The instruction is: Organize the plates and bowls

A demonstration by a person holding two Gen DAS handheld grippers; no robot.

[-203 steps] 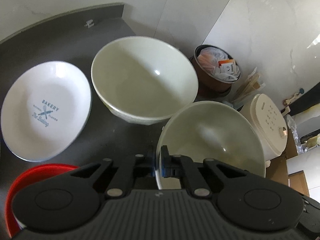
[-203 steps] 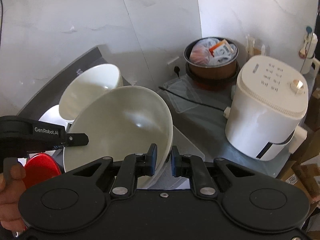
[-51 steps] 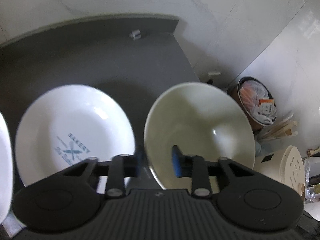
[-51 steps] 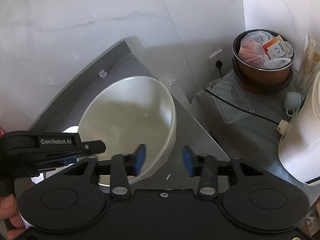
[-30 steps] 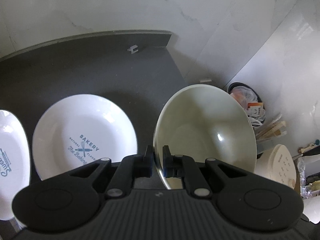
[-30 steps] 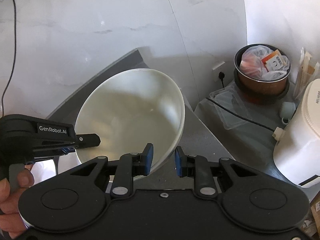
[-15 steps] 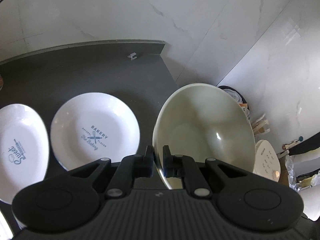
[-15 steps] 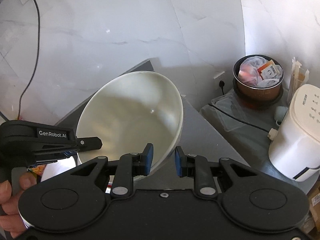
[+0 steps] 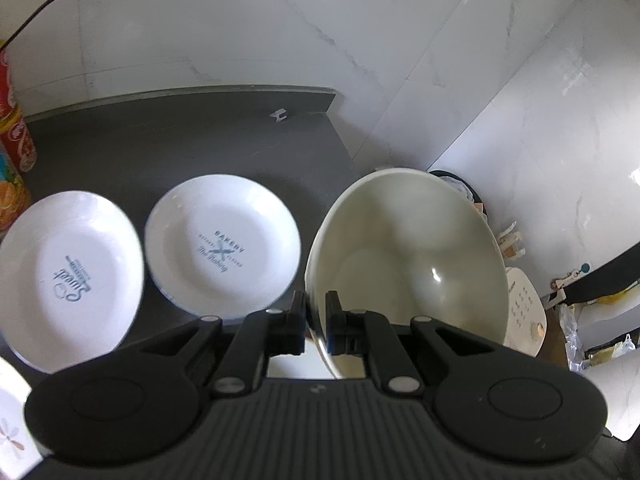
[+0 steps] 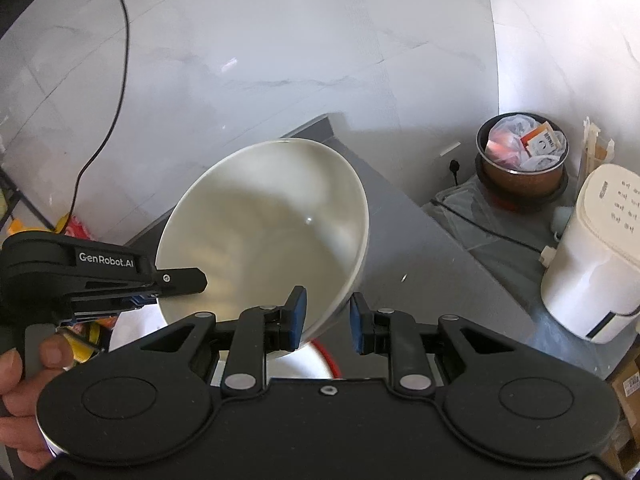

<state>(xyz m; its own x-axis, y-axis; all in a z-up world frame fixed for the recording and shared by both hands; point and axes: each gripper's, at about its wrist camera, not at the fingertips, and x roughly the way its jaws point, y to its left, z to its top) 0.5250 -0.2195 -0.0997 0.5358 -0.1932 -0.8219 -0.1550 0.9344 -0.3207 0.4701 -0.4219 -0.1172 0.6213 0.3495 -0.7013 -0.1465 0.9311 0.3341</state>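
counter (image 9: 168, 148): dark grey, ran 9 to 1 o'clock in left wrist view; sat further below than 0.5 s ago, so lift went on.
bowl (image 9: 404, 264): cream, empty, off the counter, tilted toward camera; filled 3 to 5 o'clock of left view, centre of right wrist view (image 10: 264, 232).
bakery plate (image 9: 222, 243): flat on counter at 9 o'clock of the bowl, apart from it; untouched.
second plate (image 9: 68, 280): at 9 o'clock edge, just beside bakery plate; came fully into view only in the last second.
left gripper (image 9: 316, 322): clamped narrow on bowl's near rim, one pad inside, one outside; sole carrier.
right gripper (image 10: 325, 317): spread wider than 0.5 s ago; inner pad inside the bowl at its rim, outer pad clear of the wall. Looked like a release.
meaning: handover to left side apparently done; bowl ready to be carried. Destination not visible.
risk: single rim pinch on a tilted bowl, likely to pivot.
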